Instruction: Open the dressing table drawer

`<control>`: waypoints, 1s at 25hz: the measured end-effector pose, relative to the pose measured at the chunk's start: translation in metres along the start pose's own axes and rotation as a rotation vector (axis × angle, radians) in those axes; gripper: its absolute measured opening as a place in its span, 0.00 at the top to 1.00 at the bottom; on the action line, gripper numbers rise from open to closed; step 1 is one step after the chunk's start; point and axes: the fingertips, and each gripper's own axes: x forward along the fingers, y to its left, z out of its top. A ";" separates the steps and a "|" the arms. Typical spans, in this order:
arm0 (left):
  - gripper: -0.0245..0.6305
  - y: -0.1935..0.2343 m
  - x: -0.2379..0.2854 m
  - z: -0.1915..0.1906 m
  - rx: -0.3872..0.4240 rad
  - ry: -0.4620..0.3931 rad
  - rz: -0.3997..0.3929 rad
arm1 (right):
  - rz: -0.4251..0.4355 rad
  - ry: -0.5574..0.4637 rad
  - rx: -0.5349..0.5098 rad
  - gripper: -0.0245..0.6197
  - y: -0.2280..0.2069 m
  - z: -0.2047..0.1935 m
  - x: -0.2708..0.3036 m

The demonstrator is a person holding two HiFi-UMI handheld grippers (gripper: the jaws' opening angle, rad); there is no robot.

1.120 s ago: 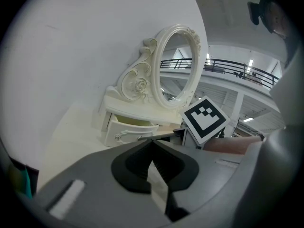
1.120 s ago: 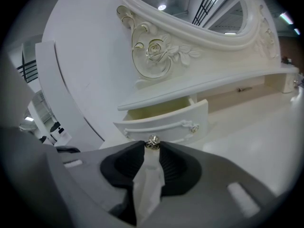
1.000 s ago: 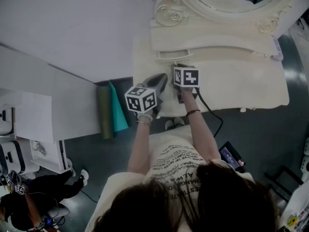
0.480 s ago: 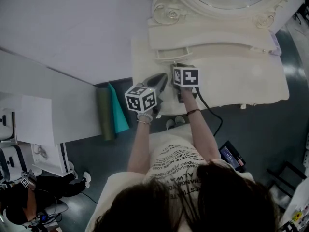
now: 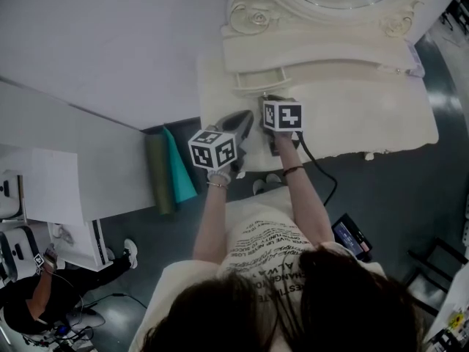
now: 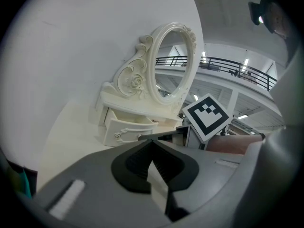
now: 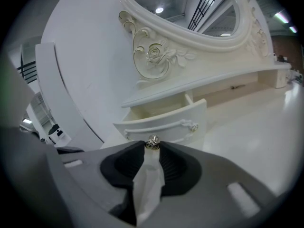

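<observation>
Far to my left, down on the floor, a dark green roll lies beside a teal sheet; from up here I can't quite tell what they are made of. My left gripper hangs just left of the right one, over the near left part of the dressing table. Its jaws are closed together with nothing between them. It points toward the drawer but is apart from it.

The drawer sits at the left end of the low shelf under the oval mirror, just below the carved scroll and rose. It is pulled part way out, so its pale inside shows behind the curved front.

My right gripper reaches from the near side and has its jaws closed on the small metal knob at the middle of the drawer front. The knob is pinched right between the tips.

To the right, the shelf runs on under the mirror to the table's far end. A black cable drops from my right gripper toward a small dark screen on the floor at my right.
</observation>
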 end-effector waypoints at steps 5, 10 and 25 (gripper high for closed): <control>0.96 -0.002 -0.001 -0.002 0.003 0.002 -0.007 | 0.002 -0.006 0.000 0.80 0.001 -0.003 -0.003; 0.96 -0.004 0.000 -0.005 0.008 0.009 -0.015 | 0.002 -0.011 -0.001 0.80 0.002 -0.006 -0.006; 0.96 -0.010 -0.002 -0.011 0.003 0.014 -0.020 | 0.049 -0.050 0.024 0.78 0.000 -0.007 -0.010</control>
